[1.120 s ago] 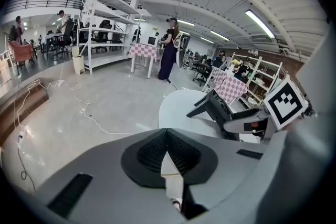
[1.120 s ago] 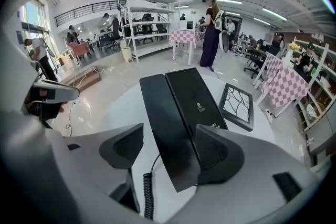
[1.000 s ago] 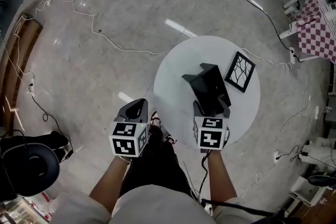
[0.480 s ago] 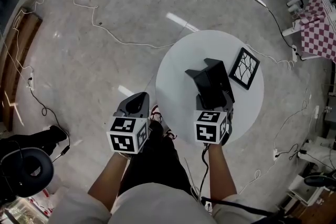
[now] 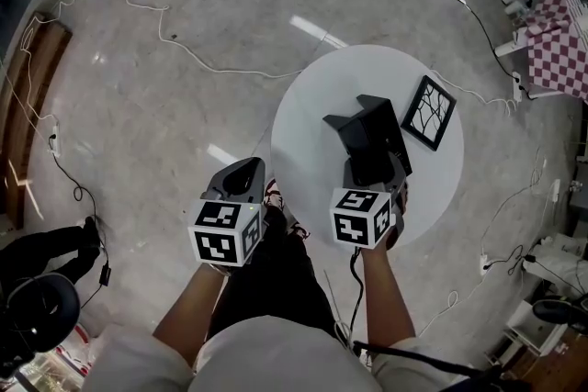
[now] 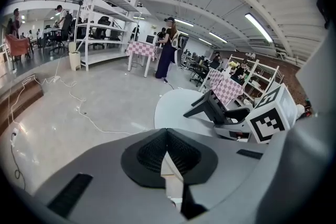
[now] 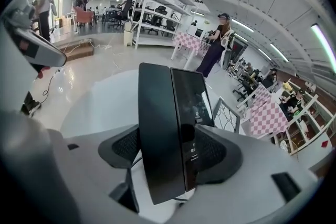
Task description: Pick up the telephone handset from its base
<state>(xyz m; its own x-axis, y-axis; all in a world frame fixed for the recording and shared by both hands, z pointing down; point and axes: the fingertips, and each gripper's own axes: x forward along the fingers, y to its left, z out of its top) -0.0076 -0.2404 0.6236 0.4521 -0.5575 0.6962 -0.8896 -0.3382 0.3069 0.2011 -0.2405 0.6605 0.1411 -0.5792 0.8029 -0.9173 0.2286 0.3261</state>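
A black telephone [image 5: 375,138] stands tilted on its stand on the round white table [image 5: 303,133]. My right gripper [image 5: 372,174] is shut on its near end. In the right gripper view the matte handset [image 7: 157,134] and the glossy base [image 7: 191,102] beside it rise as one dark slab between the pads of the right gripper [image 7: 168,152]. Whether the handset has come off the base cannot be told. My left gripper [image 5: 241,172] hangs over the floor left of the table, and the left gripper [image 6: 167,136] shows shut, empty jaws. The telephone [image 6: 215,110] also appears there.
A black picture frame [image 5: 429,112] with a crack-like pattern lies on the table right of the phone. White cables [image 5: 184,50] snake over the grey floor. A table with a checked cloth [image 5: 560,32] stands far right, and a black chair [image 5: 37,317] sits at lower left.
The right gripper's marker cube has drifted slightly up and left while staying clamped on the phone. The left gripper has barely moved. The view itself has shifted a little.
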